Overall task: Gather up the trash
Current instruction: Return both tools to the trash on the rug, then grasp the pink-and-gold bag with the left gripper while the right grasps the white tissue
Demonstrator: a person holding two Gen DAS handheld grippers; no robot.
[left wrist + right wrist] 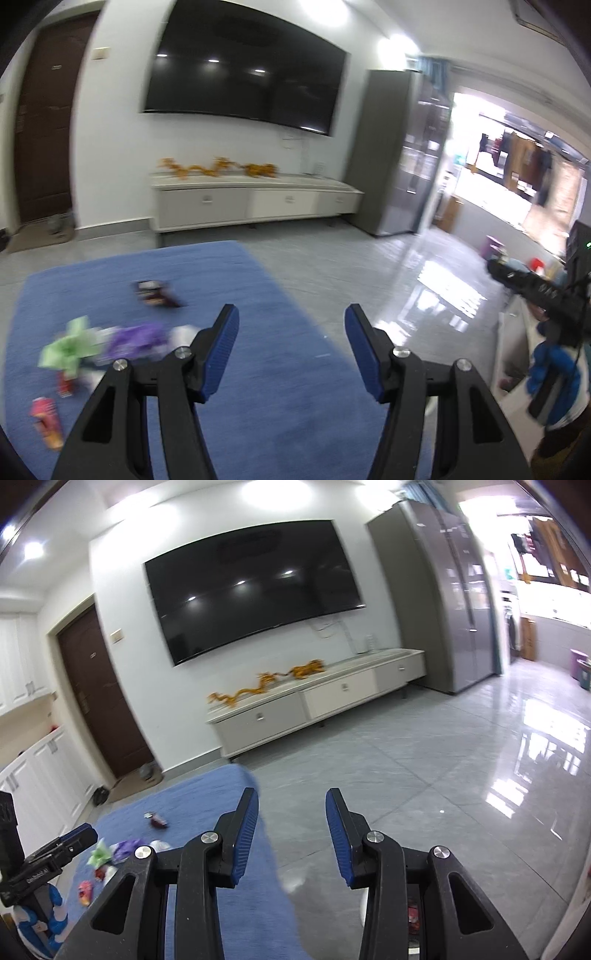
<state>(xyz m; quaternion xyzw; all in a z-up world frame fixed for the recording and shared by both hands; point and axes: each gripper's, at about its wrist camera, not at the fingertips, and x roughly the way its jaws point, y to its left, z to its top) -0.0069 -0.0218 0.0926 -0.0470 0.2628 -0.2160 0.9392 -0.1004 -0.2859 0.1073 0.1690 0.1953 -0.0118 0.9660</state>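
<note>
Clearly both grippers are empty: the left gripper (291,325) has its fingers spread wide with only blue rug (258,387) showing between them, and the right gripper (291,812) has its fingers apart too, though closer set, over the rug's edge and the grey tiled floor (424,775). The trash sits on the rug, off to the left — a green wrapper (68,349), a purple wrapper (138,338), a dark packet (155,293) farther back and a pink-red packet (46,421) nearest. Both views are blurred and aimed across the room at the television (243,70), not at the litter. The risk I see is a hurried grab — crinkled film could slip out, or neighbouring pieces could be scattered across the rug.
</note>
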